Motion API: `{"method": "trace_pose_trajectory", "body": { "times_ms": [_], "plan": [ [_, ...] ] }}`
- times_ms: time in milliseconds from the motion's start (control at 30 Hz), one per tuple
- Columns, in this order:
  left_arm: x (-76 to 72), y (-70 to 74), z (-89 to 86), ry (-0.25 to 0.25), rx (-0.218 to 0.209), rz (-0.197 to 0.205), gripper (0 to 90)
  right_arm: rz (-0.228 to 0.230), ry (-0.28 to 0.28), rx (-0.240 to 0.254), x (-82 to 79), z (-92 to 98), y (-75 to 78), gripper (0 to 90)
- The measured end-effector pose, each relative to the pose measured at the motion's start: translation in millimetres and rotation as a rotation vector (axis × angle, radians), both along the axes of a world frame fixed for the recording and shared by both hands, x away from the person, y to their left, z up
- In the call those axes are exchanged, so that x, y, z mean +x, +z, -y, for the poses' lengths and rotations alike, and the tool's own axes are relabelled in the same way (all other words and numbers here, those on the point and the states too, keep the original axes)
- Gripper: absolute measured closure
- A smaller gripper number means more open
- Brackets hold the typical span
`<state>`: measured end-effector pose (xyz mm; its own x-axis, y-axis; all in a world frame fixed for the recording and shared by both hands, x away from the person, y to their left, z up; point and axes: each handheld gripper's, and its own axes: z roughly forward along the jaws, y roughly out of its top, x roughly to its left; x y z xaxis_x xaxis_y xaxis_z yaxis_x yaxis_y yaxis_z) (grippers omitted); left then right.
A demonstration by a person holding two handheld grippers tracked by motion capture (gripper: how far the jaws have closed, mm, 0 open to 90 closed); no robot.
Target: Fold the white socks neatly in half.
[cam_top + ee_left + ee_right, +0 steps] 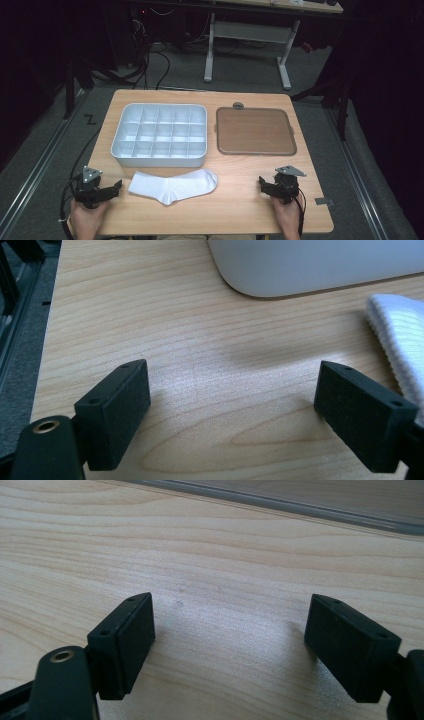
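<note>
Two wide grippers, left gripper (pixel 119 185) and right gripper (pixel 261 181), flank a white sock (pixel 172 185).

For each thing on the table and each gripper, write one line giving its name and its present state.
Sock: lying flat on the table, unfolded, not held.
Compartment tray: upright, its compartments look empty.
Brown tray: flat, nothing on it.
Left gripper: jaws open, holding nothing, beside the sock.
Right gripper: jaws open, holding nothing, over bare table.
</note>
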<state>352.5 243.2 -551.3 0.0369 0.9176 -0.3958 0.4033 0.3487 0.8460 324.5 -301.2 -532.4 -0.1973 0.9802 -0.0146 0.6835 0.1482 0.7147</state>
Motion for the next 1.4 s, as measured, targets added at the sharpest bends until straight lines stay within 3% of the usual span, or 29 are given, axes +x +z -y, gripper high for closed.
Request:
{"method": "trace_pose_trajectory", "body": {
  "times_ms": [667, 1067, 1167, 1400],
  "plan": [
    [-0.4, -0.1, 0.9, -0.024, 0.003, 0.0, 15.3, -0.003, 0.0, -0.004, 0.7, -1.0, 0.0, 18.7],
    [-0.1, 0.3, 0.9, -0.026, -0.002, 0.003, 16.5, -0.012, 0.027, -0.004, 1.2, -1.3, 0.0, 15.6],
    [0.0, 0.4, 1.0, -0.026, -0.003, 0.002, 16.0, -0.009, 0.03, -0.001, -0.3, -0.5, 0.0, 17.8],
    [-2.0, 2.3, -0.2, -0.028, -0.026, 0.01, 22.3, -0.002, 0.012, -0.007, -6.2, -0.3, 2.7, 32.4]
  ]
}}
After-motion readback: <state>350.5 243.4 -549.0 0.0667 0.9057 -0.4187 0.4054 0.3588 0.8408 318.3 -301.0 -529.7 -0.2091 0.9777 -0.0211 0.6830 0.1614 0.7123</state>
